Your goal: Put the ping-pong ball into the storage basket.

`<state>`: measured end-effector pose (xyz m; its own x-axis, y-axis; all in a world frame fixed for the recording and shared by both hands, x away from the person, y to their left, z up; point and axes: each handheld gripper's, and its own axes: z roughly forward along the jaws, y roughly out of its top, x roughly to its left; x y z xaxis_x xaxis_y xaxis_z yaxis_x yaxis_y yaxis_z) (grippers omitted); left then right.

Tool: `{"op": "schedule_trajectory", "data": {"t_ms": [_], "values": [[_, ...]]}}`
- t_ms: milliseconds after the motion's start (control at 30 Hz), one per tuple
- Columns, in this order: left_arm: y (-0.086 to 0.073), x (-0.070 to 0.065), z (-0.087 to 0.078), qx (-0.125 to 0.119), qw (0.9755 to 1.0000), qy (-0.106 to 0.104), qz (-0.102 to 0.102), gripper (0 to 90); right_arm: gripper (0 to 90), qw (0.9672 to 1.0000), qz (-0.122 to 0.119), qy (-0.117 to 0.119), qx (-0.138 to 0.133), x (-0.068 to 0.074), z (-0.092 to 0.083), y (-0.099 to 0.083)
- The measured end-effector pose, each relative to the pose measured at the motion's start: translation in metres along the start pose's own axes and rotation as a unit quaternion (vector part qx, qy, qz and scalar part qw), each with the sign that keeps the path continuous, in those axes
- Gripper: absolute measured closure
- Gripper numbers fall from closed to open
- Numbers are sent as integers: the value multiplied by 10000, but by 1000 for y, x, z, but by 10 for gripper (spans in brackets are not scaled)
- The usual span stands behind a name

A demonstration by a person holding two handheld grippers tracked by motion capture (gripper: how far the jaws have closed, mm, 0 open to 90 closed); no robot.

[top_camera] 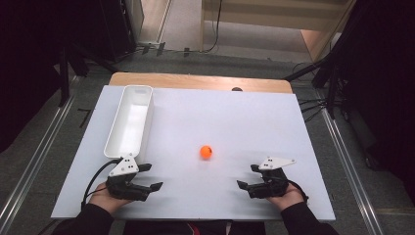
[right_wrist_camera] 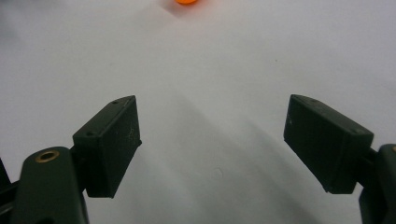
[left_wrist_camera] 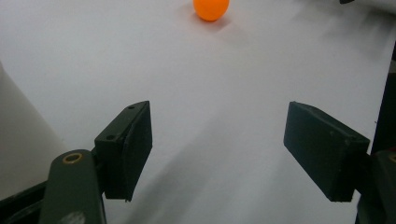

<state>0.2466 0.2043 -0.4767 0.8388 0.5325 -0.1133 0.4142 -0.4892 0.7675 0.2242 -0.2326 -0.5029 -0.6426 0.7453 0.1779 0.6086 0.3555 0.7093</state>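
Orange ball (top_camera: 206,152) lies on the white worktop (top_camera: 235,117), near the middle and toward the person's side, roughly between the two claws and ahead of both. A white oblong bin (top_camera: 130,121) stands along the left part of the worktop, well apart from the ball. Left claw (top_camera: 149,177) rests low at the near left edge, just beside the bin's near end, jaws spread wide with nothing between them. Right claw (top_camera: 248,176) rests at the near right, jaws likewise spread apart and holding nothing. Both claws point toward the ball.
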Motion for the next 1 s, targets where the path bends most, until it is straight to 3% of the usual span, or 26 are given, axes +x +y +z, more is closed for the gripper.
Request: {"op": "schedule_trajectory", "data": {"t_ms": [400, 1000], "values": [[0, 0, 2, -35, 9999, -105, -74, 241, 174, 10000, -4, -5, 32, 1, 0, 0], [2, 1, 0, -161, 9997, -94, -155, 241, 174, 9999, -66, 72, 106, 3, 2, -1]]}}
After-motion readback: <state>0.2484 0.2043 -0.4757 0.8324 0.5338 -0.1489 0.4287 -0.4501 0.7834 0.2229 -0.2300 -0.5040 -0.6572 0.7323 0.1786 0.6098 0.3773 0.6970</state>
